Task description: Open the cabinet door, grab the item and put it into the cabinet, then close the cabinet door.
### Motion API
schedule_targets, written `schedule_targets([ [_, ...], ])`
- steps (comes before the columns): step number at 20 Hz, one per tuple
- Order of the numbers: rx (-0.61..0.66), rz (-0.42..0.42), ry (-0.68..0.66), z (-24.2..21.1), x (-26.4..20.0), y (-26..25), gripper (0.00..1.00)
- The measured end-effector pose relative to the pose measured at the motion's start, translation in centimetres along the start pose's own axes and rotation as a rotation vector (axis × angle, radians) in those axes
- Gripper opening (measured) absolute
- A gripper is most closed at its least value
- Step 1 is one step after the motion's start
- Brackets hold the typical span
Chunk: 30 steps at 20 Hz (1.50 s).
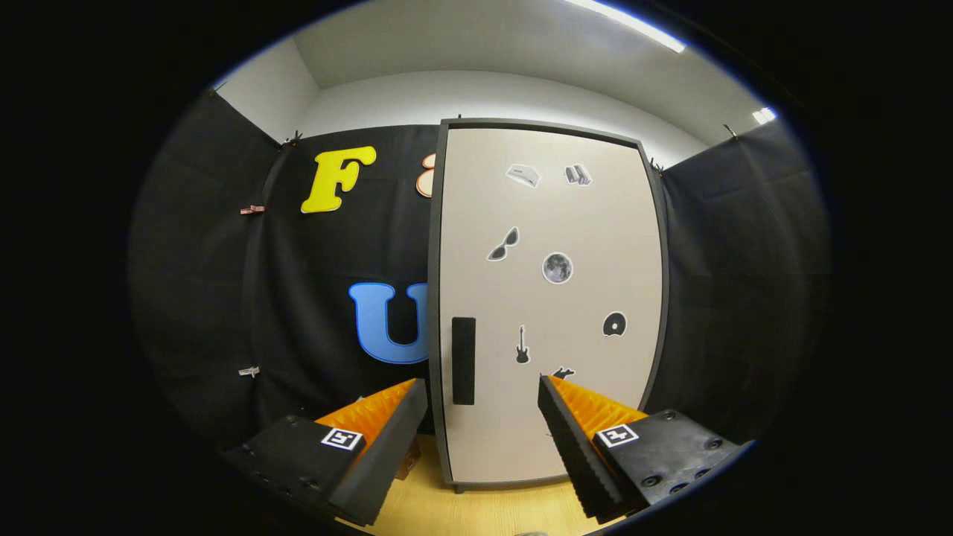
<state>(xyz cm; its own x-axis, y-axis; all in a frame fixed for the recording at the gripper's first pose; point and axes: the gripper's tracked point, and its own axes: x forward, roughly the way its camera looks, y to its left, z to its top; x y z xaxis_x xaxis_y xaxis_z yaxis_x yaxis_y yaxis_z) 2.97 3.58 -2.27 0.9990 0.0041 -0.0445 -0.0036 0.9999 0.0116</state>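
Cabinet door (551,298): I see a smooth matt beige panel in a dark grey frame, with a matt black recessed handle (463,360) and small flat stickers. Gripper (482,391): my fingers stand apart, holding nothing; ridged orange plastic backs, black ribbed matt pads (569,439). Table (461,510): light wood-look top, smooth, faint sheen

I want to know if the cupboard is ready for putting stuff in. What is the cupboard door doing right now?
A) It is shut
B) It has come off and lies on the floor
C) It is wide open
A: the cabinet door sits flat and closed within its dark frame, its black handle untouched, while the gripper hangs open in front of it with nothing between its fingers.
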Motion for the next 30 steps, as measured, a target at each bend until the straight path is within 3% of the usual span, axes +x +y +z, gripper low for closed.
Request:
schedule_targets([
  [9,0.026,0.016,0.006,-0.9,3.6,1.8,0.98],
  [21,0.048,-0.031,0.028,-3.3,12.3,1.6,0.98],
  [26,0.062,-0.044,0.072,-5.2,15.1,0.9,0.9],
  [30,0.05,-0.043,0.074,-5.7,16.3,1.1,0.74],
])
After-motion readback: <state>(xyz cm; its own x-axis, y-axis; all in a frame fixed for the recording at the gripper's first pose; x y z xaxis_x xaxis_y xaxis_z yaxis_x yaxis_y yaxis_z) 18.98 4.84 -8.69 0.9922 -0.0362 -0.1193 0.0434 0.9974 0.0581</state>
